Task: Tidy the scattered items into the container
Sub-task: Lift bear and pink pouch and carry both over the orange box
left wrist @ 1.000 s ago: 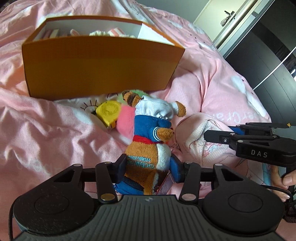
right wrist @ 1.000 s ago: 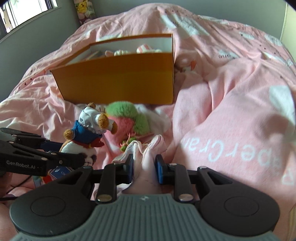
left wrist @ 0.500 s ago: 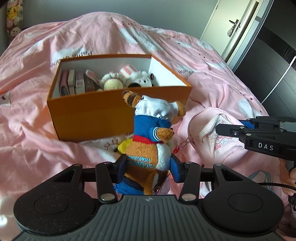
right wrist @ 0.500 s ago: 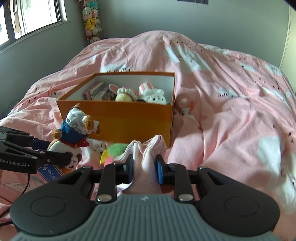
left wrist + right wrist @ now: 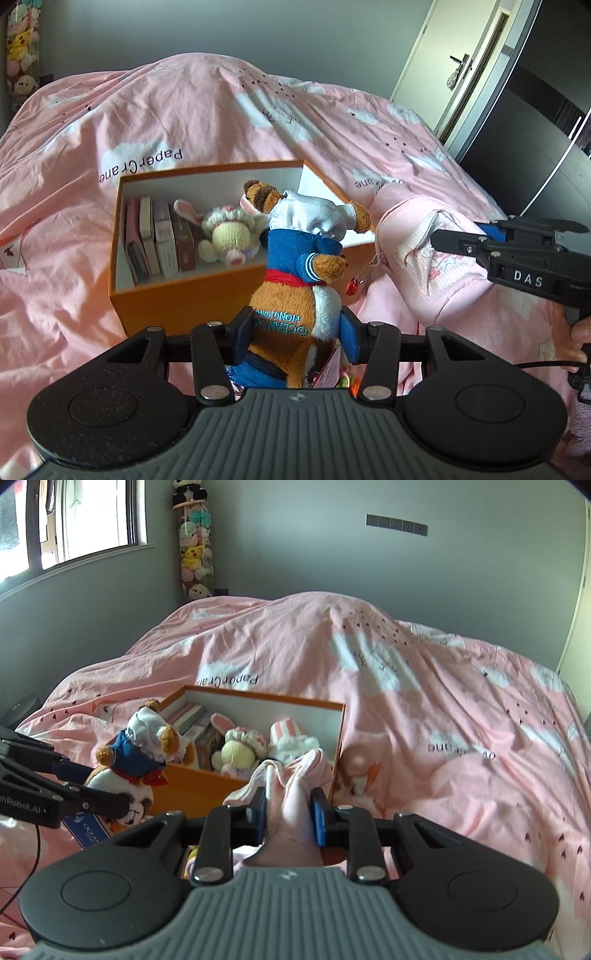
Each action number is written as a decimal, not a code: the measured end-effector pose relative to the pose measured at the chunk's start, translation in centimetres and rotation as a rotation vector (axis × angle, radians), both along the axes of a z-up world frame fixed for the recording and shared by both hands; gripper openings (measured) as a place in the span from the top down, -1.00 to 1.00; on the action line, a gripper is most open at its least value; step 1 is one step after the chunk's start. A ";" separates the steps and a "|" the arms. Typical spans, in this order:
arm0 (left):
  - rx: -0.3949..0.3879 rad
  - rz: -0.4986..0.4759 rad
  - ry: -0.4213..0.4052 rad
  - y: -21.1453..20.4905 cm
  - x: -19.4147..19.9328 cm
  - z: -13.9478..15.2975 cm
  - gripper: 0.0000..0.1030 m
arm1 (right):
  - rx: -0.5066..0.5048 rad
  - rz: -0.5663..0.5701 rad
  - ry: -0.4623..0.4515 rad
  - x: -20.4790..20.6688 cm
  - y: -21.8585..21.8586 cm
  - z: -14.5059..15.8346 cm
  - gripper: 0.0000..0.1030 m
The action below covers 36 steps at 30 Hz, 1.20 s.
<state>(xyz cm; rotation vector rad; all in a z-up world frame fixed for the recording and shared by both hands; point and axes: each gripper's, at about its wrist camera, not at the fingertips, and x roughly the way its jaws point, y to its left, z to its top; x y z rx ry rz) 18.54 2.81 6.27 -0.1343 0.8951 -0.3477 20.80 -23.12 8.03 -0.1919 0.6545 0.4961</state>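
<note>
An open orange box sits on the pink bed, also in the right wrist view. It holds several books, a bunny plush and a striped-hat plush. My left gripper is shut on a plush bear in a blue sailor top, held in the air in front of the box; the bear also shows in the right wrist view. My right gripper is shut on a pink cloth pouch, which also shows in the left wrist view, lifted near the box's right corner.
The rumpled pink duvet covers the whole bed. A wardrobe and door stand to the right. A column of stacked plush toys stands in the far corner by the window.
Both grippers have risen from the bed with their loads and now look down into the box. The yellow, pink and green toys left on the duvet have dropped out of view.
</note>
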 end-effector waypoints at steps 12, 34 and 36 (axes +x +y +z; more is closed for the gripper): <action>0.188 -0.200 -0.018 -1.8 9.3 1.5 -0.08 | 0.031 -0.007 -0.075 6.8 0.7 2.6 0.48; 0.505 -0.838 0.155 -9.3 17.7 -9.2 -0.12 | 0.006 -0.058 -0.042 15.2 1.4 -0.8 0.48; 0.461 -0.861 0.181 -9.3 18.2 -9.4 -0.14 | 0.009 -0.061 -0.033 15.5 1.4 -1.0 0.48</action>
